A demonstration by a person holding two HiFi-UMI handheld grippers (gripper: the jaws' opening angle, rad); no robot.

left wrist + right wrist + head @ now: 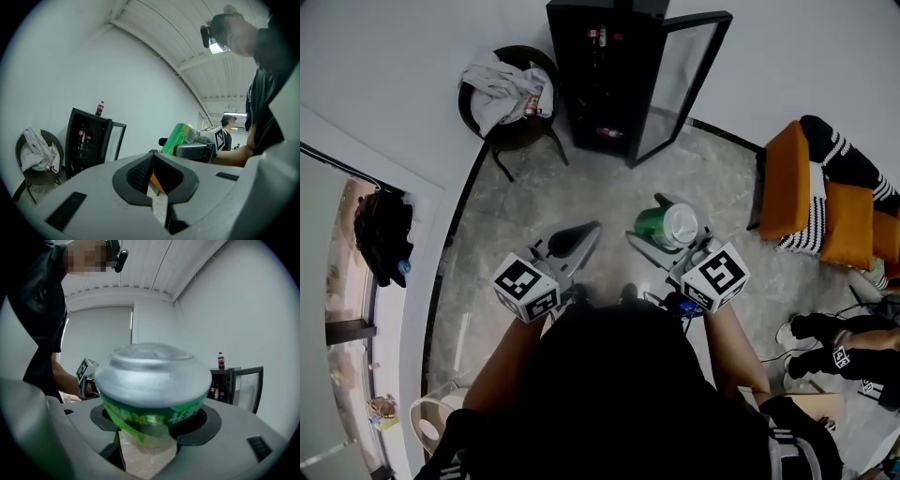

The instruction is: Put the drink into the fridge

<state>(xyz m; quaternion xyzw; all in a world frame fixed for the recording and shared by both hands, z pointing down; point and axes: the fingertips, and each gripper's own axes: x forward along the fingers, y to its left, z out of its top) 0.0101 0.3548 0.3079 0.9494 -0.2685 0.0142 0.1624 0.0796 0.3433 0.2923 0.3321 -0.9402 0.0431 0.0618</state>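
A green drink can (667,226) with a silver end is clamped in my right gripper (667,234); the right gripper view is filled by the can (154,390), and the left gripper view shows the can (177,138) off to the right. My left gripper (572,242) is shut with nothing in it, its jaws pressed together (152,176). Ahead stands a black mini fridge (605,75) with its glass door (680,84) swung open to the right. Bottles stand on the fridge (84,140) shelves, and one bottle (99,108) is on top.
A round dark chair (511,98) piled with cloth stands left of the fridge. An orange seat (820,202) with a striped cushion is at the right, and a seated person's legs (839,342) lie near it. A white wall runs along the left.
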